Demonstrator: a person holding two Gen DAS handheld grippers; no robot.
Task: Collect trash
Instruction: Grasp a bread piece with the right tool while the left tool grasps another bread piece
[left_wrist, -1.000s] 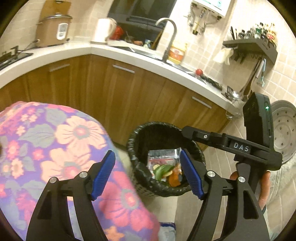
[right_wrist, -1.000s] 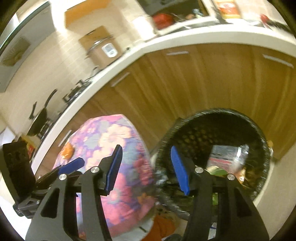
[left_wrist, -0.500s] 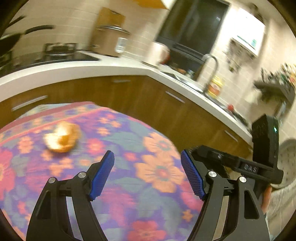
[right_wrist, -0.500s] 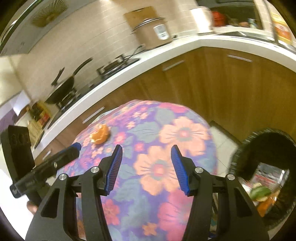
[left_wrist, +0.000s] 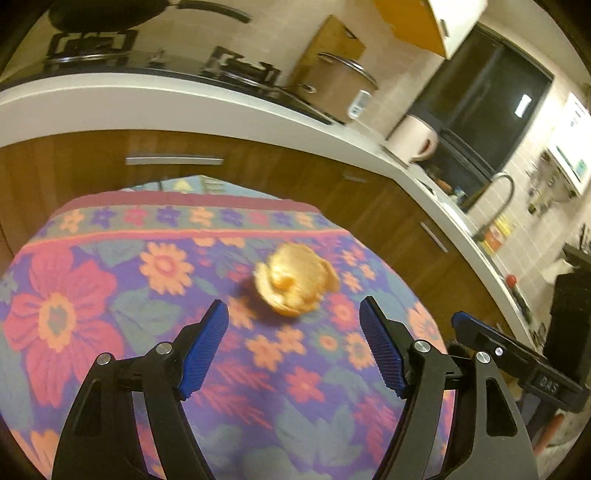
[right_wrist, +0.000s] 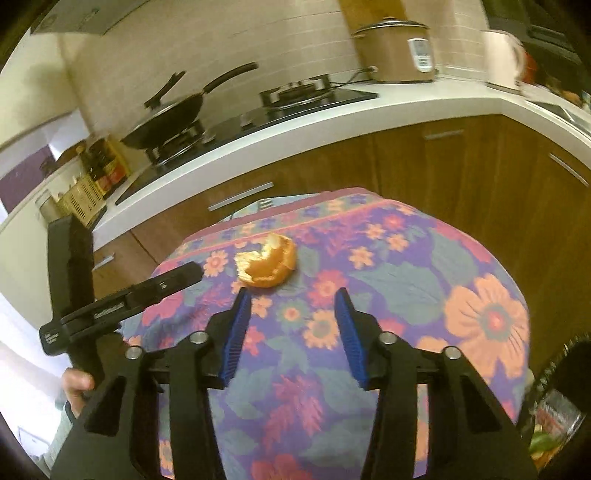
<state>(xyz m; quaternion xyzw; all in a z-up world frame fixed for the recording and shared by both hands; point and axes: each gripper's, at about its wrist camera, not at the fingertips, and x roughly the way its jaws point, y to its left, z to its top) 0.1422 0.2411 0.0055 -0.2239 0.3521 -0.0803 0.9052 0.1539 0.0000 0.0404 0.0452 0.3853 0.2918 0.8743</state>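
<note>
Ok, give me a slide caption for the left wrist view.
Open left gripper hovering just short of an orange peel on the flowered tablecloth, kitchen counter behind.

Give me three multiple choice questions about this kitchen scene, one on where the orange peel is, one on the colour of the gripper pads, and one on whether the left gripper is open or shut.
1. Where is the orange peel?
A. on the floral tablecloth
B. in the bin
C. on the counter

2. What colour are the pads?
A. red
B. blue
C. green

3. The left gripper is:
A. shut on the peel
B. shut, empty
C. open

Answers: 1 A, it lies on the cloth; 2 B, both pads look blue; 3 C, its jaws stand apart, short of the peel.
</note>
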